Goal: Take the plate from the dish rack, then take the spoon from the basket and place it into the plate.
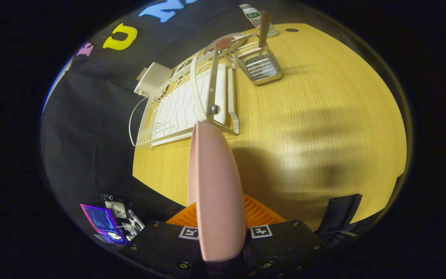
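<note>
A pink plate point(215, 182) stands on edge between my fingers, held above the wooden table point(323, 116); my gripper point(217, 219) is shut on its rim. Beyond the plate lies the white wire dish rack point(180, 108) on its drain tray. At the rack's far end stands a wire basket point(259, 66), with the brown handle of the spoon point(265, 24) sticking up out of it.
Another plate point(225, 42) with a reddish centre leans at the rack's far end. A bottle point(254, 15) stands behind the basket. A white box point(151, 77) sits beside the rack. Below the table's near edge are a lit screen point(103, 223) and a dark chair part point(341, 213).
</note>
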